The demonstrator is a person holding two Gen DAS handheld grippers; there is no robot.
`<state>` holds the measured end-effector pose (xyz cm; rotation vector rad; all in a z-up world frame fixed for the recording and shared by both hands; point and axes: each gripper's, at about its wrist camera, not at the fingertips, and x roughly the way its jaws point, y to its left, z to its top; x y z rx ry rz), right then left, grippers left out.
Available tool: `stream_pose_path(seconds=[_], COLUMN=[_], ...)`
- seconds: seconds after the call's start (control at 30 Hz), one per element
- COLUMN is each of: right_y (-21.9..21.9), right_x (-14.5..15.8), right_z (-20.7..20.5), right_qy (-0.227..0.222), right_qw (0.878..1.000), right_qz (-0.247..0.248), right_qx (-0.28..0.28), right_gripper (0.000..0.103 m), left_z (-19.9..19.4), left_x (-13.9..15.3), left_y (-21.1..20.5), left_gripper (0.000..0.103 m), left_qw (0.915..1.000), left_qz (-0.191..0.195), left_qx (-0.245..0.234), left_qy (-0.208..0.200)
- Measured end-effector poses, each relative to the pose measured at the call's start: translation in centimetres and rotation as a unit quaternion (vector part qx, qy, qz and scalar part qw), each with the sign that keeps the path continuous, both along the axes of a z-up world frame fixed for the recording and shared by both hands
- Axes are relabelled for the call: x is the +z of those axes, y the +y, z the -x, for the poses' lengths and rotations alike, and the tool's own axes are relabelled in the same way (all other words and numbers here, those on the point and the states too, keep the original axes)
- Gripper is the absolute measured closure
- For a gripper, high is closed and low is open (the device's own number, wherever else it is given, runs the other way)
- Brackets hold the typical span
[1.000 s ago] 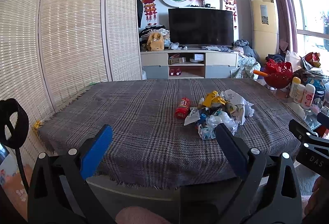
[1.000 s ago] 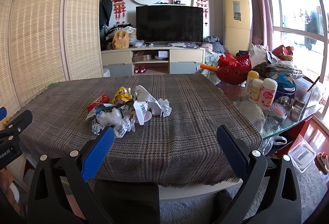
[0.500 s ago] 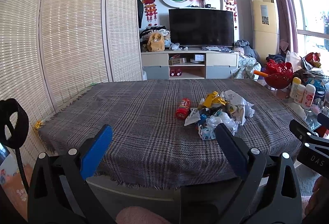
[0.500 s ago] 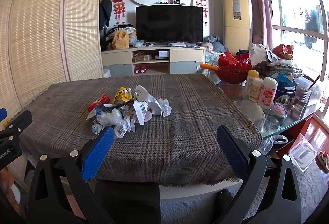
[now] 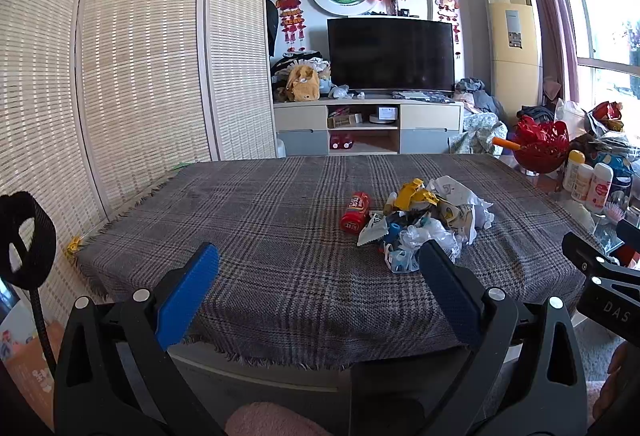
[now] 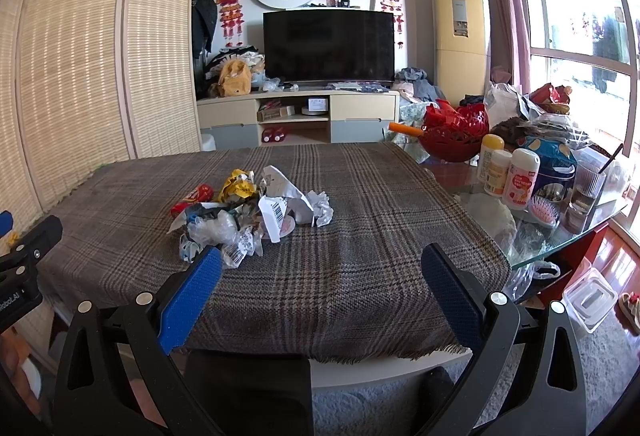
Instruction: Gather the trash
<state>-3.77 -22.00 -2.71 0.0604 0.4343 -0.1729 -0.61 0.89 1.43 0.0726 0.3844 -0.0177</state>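
A heap of crumpled white paper, clear plastic and yellow wrappers (image 5: 424, 220) sits right of centre in the left wrist view, on the grey plaid tablecloth (image 5: 260, 220). A red snack tube (image 5: 355, 212) lies at the heap's left edge, long axis running away toward the black television (image 5: 391, 53). The left gripper (image 5: 318, 290) and the right gripper (image 6: 320, 290) both hang at the near table edge, blue pads wide apart, holding nothing.

Your trash pile (image 6: 256, 216), a loose heap of crumpled white paper, clear plastic, a yellow wrapper and a barcoded scrap, sits mid-cloth, with a red can (image 5: 355, 212) lying at its nine o'clock.
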Motion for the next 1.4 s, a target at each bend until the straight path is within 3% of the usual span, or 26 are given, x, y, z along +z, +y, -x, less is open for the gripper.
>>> stream_pose_path(seconds=[1.07,1.4], right_y=[-1.3,-1.6], right_x=[0.7,1.2], right_z=[-0.1,-0.6], right_qy=[0.003,0.009], right_qw=[1.0,1.0], right_qz=[-0.014,-0.013], right_qx=[0.003,-0.012], right_gripper=[0.003,0.003], left_z=[-0.1,-1.1], left_x=[-0.1,-0.3], left_y=[-0.3,-0.4], left_gripper=[0.008,0.008], left_qw=[1.0,0.9998], left_qz=[-0.002,-0.02], left_qx=[0.002,0.001], left_qy=[-0.001,0.006])
